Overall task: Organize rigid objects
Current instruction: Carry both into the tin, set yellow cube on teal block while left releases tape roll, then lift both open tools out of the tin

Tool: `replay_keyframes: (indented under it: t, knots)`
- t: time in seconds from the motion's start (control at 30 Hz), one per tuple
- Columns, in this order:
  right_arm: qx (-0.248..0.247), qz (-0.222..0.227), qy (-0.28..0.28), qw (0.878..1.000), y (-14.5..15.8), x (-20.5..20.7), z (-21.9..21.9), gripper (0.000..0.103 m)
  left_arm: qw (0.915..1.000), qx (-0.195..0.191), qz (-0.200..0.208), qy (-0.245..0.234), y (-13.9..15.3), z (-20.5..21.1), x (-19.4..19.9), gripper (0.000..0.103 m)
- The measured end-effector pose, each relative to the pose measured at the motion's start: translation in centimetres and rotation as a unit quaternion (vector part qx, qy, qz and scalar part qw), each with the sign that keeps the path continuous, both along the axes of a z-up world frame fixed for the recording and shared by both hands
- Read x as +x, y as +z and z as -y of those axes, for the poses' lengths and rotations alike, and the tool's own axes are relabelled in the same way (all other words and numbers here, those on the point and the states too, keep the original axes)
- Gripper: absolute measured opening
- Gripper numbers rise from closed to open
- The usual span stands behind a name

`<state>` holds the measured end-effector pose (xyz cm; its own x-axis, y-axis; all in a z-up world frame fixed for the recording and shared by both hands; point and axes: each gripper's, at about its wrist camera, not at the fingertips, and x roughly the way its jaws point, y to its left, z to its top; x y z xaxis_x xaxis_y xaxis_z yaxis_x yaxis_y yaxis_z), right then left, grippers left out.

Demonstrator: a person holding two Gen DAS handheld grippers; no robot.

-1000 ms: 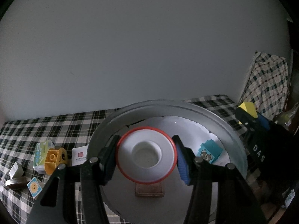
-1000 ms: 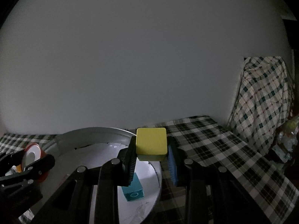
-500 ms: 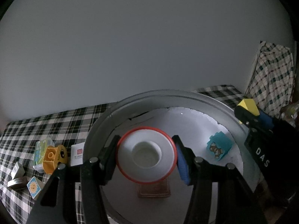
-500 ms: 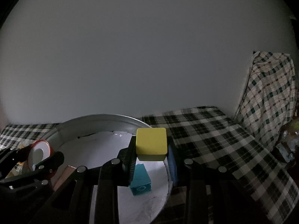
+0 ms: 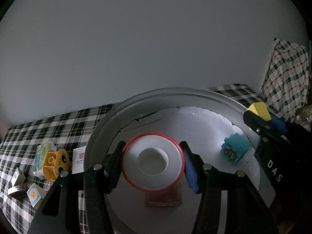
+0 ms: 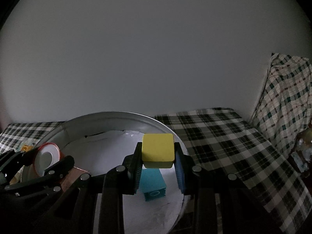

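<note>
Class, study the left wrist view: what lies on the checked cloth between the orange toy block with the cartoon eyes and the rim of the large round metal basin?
A small white card with a red mark lies flat there, seen in the left wrist view.

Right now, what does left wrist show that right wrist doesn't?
Left wrist only: loose items on the checked cloth outside the basin, namely the orange toy block, white card and sun-print cube.
Right wrist only: nothing extra, just more cloth.
Both: basin, teal block, red-rimmed spool in the left gripper, yellow cube in the right gripper.
</note>
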<state>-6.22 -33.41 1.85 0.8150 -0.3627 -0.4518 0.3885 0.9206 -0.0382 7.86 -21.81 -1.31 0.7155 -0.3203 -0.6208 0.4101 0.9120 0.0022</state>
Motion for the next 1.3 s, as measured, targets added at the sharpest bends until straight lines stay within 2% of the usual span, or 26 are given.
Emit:
replay_keyframes:
  t: [0.1,0.13,0.2,0.23,0.27,0.3,0.43,0.6,0.73,0.83,0.93,1.07,1.3]
  knots:
    - [0.011,0.001,0.005,1.0,-0.1,0.1,0.1,0.033,1.0,-0.001,0.003,0.004,0.1,-0.2,0.0,0.055]
    - [0.015,0.002,0.006,1.0,-0.1,0.1,0.1,0.037,1.0,-0.001,0.008,0.005,0.2,-0.2,-0.1,0.057]
    - [0.023,0.009,0.008,1.0,0.0,-0.1,0.2,0.062,0.9999,0.003,0.015,0.008,0.4,-0.4,-0.3,0.075]
    - [0.024,0.016,0.002,1.0,0.1,-0.3,0.3,0.079,0.9997,0.003,0.023,0.008,0.7,-0.5,-0.6,0.081]
    - [0.021,0.028,-0.006,0.999,0.3,-0.7,0.4,0.086,0.9994,0.0,0.034,0.008,1.0,-0.7,-1.0,0.096]
    - [0.019,0.044,-0.012,0.999,0.6,-1.1,0.5,0.088,0.999,-0.002,0.044,0.011,1.3,-0.8,-1.3,0.102]
    - [0.015,0.095,-0.028,0.995,1.7,-2.7,0.9,0.091,0.9969,-0.005,0.076,0.017,2.2,-1.5,-2.3,0.102]
    - [0.025,0.115,-0.047,0.992,1.9,-3.2,1.7,0.091,0.9976,-0.017,0.063,0.023,1.8,-2.7,-2.0,0.102]
    - [0.039,0.13,-0.065,0.989,2.1,-3.9,2.7,0.091,0.997,-0.015,0.069,0.033,1.8,-3.9,-2.4,0.102]
    - [0.039,0.162,-0.096,0.981,2.3,-5.1,3.2,0.091,0.9953,-0.017,0.079,0.053,2.0,-5.5,-2.6,0.102]
    - [0.038,0.196,-0.132,0.971,2.4,-6.3,3.7,0.092,0.9932,-0.035,0.078,0.079,2.0,-7.8,-2.4,0.102]
    - [0.036,0.207,-0.155,0.965,2.2,-6.7,3.8,0.093,0.9902,-0.034,0.086,0.105,1.8,-9.4,-2.6,0.102]
    - [-0.001,0.217,-0.174,0.961,2.2,-7.2,2.6,0.093,0.9872,-0.018,0.097,0.125,1.2,-10.7,-2.8,0.102]
